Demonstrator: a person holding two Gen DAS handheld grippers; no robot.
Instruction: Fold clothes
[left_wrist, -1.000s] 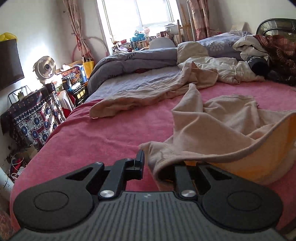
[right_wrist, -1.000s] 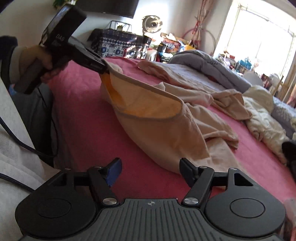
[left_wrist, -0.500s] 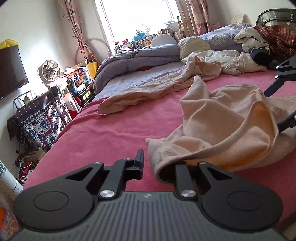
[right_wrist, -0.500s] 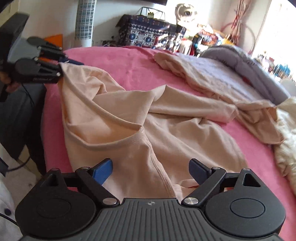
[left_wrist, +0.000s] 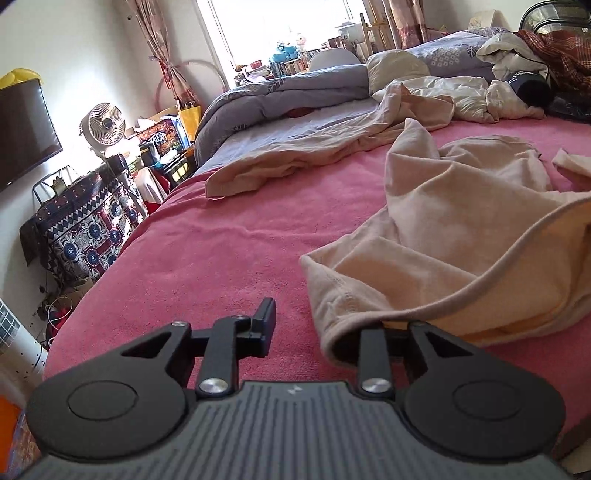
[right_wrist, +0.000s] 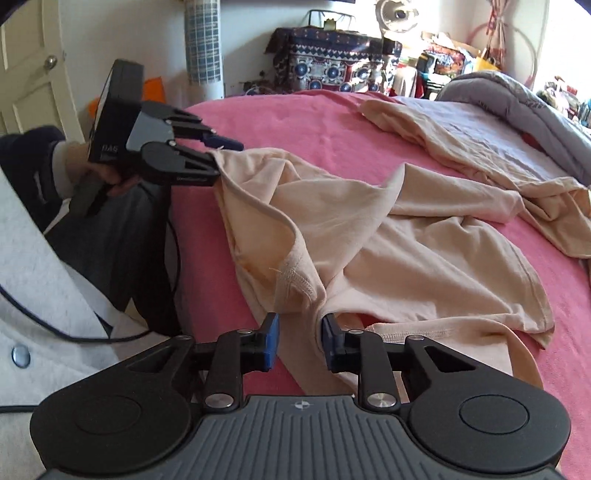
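A beige garment (left_wrist: 454, 236) lies crumpled on the pink bed cover (left_wrist: 207, 258). My left gripper (left_wrist: 317, 319) is low at the bed's near edge, and its jaws are opening. The garment's hem hangs over the right finger and hides it, while the left finger (left_wrist: 265, 321) stands bare and clear of the cloth. In the right wrist view the left gripper (right_wrist: 221, 155) has the garment (right_wrist: 406, 240) hanging from its lower finger. My right gripper (right_wrist: 299, 325) is closing around a stitched seam of the garment, with a gap still left between the blue pads (right_wrist: 271, 341).
A second beige cloth (left_wrist: 332, 155) and a grey duvet (left_wrist: 288, 92) lie further up the bed, with piled bedding (left_wrist: 517, 74) at its head. A patterned covered stand (left_wrist: 85, 229), a fan (left_wrist: 105, 123) and clutter line the wall. A person's sleeve (right_wrist: 33, 266) and cable (right_wrist: 122, 332) are at the left.
The right gripper swung down over the garment's seam and narrowed its jaws around it. The left gripper sank toward the bed and its fingers spread a little, so the raised hem now sags.
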